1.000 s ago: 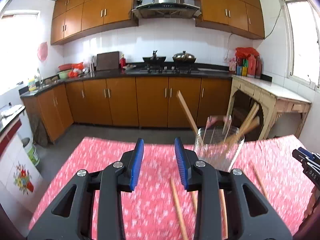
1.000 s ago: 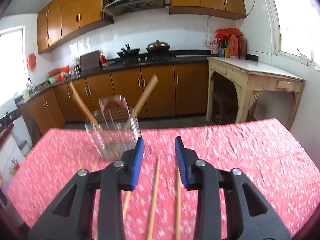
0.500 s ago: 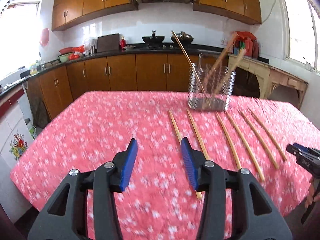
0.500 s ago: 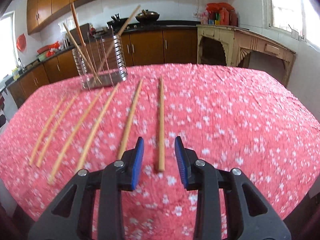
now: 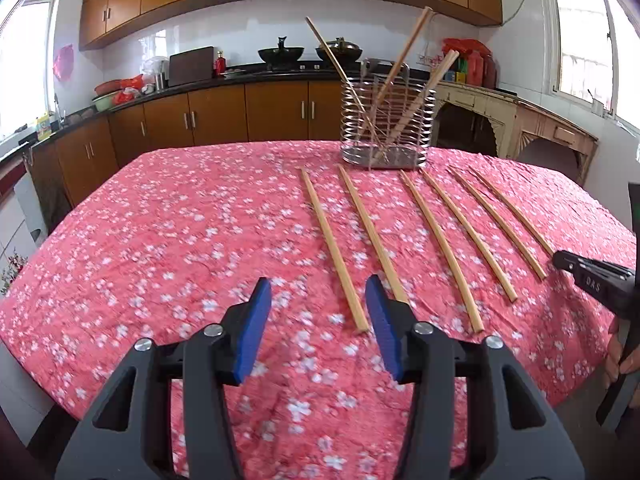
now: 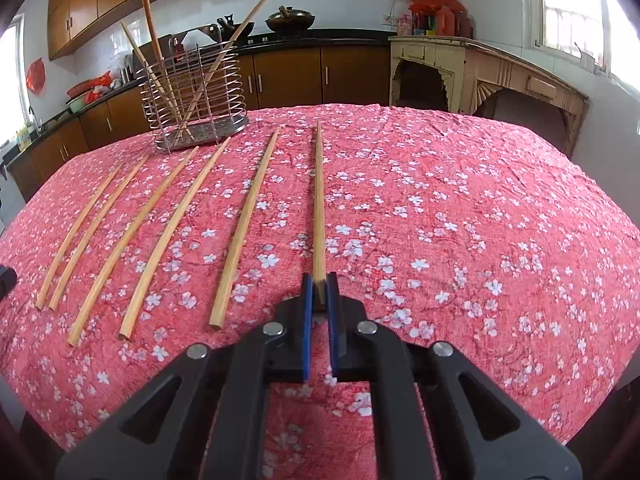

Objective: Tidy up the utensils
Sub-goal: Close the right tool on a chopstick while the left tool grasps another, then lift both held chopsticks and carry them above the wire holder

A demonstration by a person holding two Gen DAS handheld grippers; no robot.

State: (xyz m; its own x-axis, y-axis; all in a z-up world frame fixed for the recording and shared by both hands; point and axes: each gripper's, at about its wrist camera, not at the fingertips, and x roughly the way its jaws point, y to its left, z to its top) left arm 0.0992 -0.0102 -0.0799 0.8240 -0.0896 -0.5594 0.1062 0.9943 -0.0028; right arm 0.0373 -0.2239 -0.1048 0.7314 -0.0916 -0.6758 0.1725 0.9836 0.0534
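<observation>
six chopsticks lie in a row on the surface (image 6: 460, 184), long axes running from the fingers toward the rack (image 6: 196, 96), which holds three more. the right gripper (image 6: 319, 292) has its fingers closed on the near end of the rightmost chopstick (image 6: 319, 200), in line with its length. the left gripper (image 5: 318, 320), fingers opening and empty, hovers with the near end of the leftmost chopstick (image 5: 332, 246) just ahead, toward its right finger.
</observation>
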